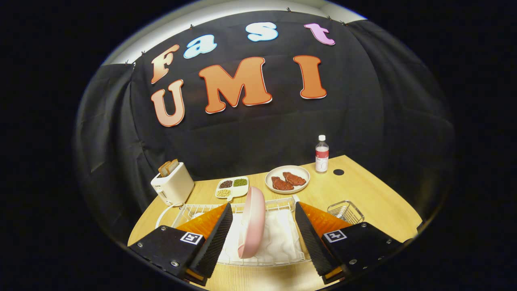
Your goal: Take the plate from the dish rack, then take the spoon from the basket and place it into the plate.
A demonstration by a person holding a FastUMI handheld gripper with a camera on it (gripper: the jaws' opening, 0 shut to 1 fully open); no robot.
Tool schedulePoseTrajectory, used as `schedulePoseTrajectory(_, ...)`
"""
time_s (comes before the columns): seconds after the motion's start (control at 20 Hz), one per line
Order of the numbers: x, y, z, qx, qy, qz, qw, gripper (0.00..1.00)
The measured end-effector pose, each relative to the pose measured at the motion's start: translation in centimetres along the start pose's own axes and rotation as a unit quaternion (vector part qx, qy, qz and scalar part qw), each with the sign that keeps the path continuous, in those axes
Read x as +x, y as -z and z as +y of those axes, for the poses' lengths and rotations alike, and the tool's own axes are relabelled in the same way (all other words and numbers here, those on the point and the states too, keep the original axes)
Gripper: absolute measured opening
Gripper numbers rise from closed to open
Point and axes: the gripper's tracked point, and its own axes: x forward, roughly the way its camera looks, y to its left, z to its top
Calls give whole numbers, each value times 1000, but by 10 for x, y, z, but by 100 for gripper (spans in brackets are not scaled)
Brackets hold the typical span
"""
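Pink plate [252, 222] stands on edge in the white wire dish rack [278, 258], over a white cloth [282, 238] that lines the rack. I have the gripper [263, 230] spread wide, and the plate sits between its two fingers with a clear gap on each side; neither ribbed pad [216, 238] touches it. The plate's upper rim rises above the fingertips.

Just beyond the right finger I see a small wire basket [345, 211] on the wooden table [375, 198]; I cannot make out the spoon inside it. Farther back sit a white plate with two pieces of red meat [287, 179], a divided dish of beans and seeds [232, 188], a white toaster with bread slices [172, 184] and a clear bottle [322, 154].
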Motion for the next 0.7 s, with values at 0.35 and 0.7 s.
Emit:
schedulePoseTrajectory(0.35,43,25,12,-41,19,34,998,71)
schedulePoseTrajectory(0.7,55,8,-10,-68,96,10,993,21)
